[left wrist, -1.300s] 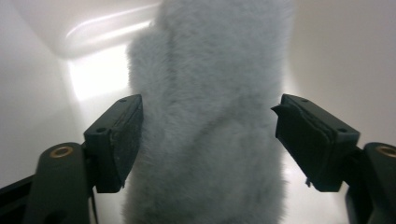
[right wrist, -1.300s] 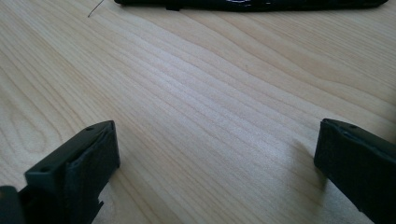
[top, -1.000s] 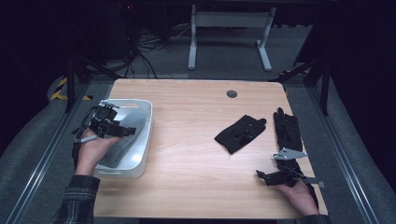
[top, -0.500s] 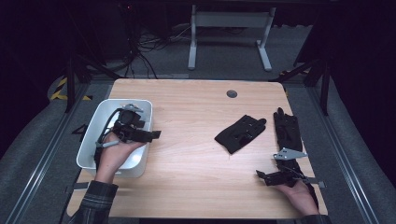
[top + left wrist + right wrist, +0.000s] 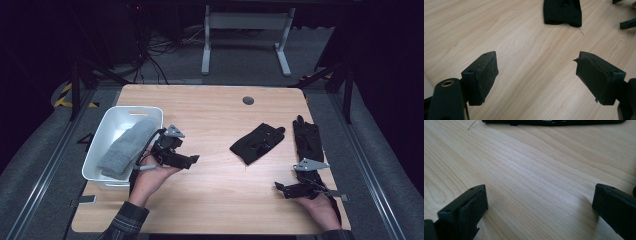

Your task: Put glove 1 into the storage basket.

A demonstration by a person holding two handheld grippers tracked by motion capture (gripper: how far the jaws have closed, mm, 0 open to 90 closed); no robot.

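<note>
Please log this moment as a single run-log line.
left gripper: open, empty, beside white bin | grey sock: in bin | right gripper: open, empty | two black gloves: on table

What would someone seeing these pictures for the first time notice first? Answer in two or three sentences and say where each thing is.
Most striking is the white bin at the table's left edge, with a grey sock lying in it. Next come two black gloves on the pale wood at the right: one glove crumpled nearer the middle, the other glove flat by the right edge. The left gripper hovers open beside the bin, and the right gripper sits open near the front right corner.
</note>
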